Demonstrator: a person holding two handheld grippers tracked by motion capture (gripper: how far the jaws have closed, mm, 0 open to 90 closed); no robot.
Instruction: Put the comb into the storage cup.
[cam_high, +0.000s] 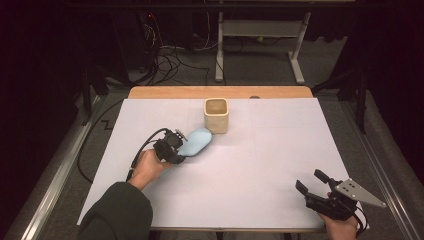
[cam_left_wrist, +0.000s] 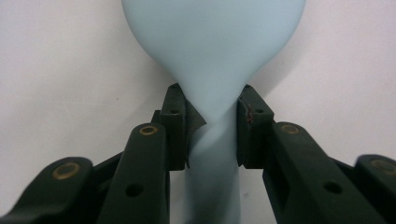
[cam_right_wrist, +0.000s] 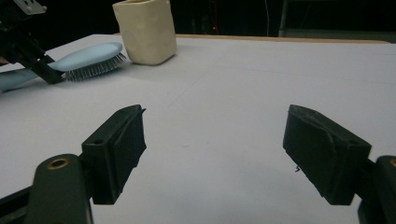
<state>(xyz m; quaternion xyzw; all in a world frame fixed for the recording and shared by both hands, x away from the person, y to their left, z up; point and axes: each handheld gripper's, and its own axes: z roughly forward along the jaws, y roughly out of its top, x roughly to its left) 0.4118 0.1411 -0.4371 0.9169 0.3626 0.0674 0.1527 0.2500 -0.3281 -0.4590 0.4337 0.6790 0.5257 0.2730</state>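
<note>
The left gripper (cam_high: 176, 145) is clenched on the handle of the light blue hairbrush (cam_high: 196, 141), fingers (cam_left_wrist: 175, 122) pinching where it narrows below the head. The brush lies bristles-down on the white surface (cam_high: 250, 170), long axis running up and right toward the cream cup (cam_high: 216, 115), its head just beside the cup. The right gripper (cam_high: 312, 184) waits released, well apart near the front edge, with open room between.

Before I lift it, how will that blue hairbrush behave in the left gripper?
The hairbrush looks like rigid, smooth plastic, so it probably won't flop but might slip. The left gripper clamps its narrow handle, so the wide head could droop or twist.
</note>
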